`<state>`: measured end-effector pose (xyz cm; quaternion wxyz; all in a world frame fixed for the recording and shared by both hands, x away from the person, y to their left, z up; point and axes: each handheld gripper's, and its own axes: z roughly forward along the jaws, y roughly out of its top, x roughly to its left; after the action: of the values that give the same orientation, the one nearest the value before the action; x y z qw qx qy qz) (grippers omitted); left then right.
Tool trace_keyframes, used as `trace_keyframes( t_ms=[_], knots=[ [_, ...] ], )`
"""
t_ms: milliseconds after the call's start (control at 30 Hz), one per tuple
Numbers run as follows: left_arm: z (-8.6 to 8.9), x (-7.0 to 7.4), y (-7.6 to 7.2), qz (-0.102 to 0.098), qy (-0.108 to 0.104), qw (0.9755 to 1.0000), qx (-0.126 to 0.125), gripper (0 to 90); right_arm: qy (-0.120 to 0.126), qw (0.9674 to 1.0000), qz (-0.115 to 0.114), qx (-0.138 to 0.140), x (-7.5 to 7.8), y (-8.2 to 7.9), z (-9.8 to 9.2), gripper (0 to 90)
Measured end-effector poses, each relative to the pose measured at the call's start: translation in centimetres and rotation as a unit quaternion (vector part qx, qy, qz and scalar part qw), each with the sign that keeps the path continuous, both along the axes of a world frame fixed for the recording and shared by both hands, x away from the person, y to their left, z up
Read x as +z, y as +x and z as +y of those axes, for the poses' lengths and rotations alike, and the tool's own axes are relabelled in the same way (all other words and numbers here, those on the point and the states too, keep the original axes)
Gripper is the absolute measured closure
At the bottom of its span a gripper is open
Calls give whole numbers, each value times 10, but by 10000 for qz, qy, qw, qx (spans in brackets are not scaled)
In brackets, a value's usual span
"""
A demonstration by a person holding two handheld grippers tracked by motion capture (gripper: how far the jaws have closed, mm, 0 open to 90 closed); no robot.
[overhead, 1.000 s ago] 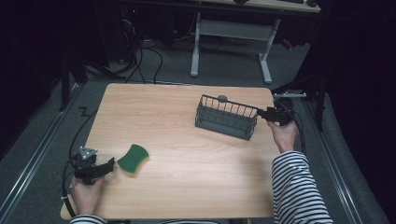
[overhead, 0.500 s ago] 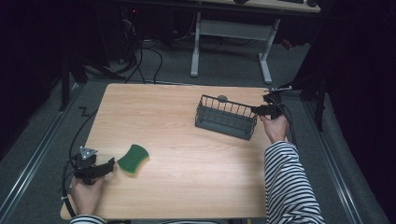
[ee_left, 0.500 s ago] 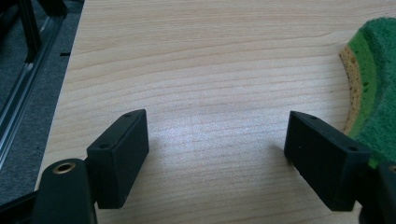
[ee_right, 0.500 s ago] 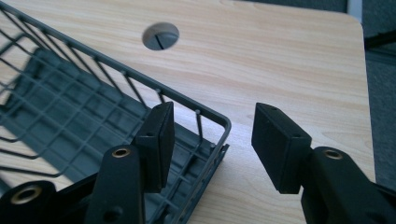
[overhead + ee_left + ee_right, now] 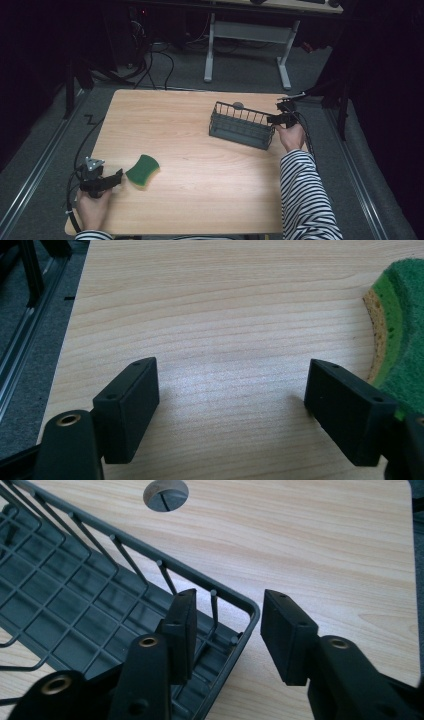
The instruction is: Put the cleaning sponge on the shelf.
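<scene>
- The wire basket (image 5: 242,126) sits on the far right part of the table (image 5: 200,150), and the right gripper (image 5: 227,625) straddles its end wall, one jaw inside, one outside. The jaws have just been closing, but there's a gap on both sides of the rim, so it isn't clamped yet.
- Looks to me like the bite is right at the corner. If it closes there, the rounded rim could squirt out sideways, or the basket swings when lifted.
- The inner jaw sits among the upright wires, so I'd guess it could snag on one and drag the basket.
- The basket is close to the table's right edge; a nudge outward might tip it off.
- The sponge (image 5: 142,170) lies near the front left corner, just beside the left gripper (image 5: 232,395), which is wide open on bare wood. One jaw is near the sponge's edge, so closing now probably misses or shoves it.
</scene>
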<state>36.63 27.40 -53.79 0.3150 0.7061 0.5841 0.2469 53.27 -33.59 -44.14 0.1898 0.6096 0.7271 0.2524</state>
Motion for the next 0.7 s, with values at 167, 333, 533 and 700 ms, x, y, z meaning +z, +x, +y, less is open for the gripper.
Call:
trace_keyframes(
  t_ms=[167,333,533,700],
  knots=[
    [0,0,0,0,1,10000,-3,224,-10,9999,61,107,-3,0,2,663],
    [0,0,0,-8,2,10000,-2,224,60,9999,66,103,-4,-2,0,699],
    [0,0,0,-14,2,10000,-1,224,111,9998,82,105,-4,-4,2,730],
    [0,0,0,-15,2,10000,-7,224,150,9997,98,161,-4,-10,7,734]
  ],
)
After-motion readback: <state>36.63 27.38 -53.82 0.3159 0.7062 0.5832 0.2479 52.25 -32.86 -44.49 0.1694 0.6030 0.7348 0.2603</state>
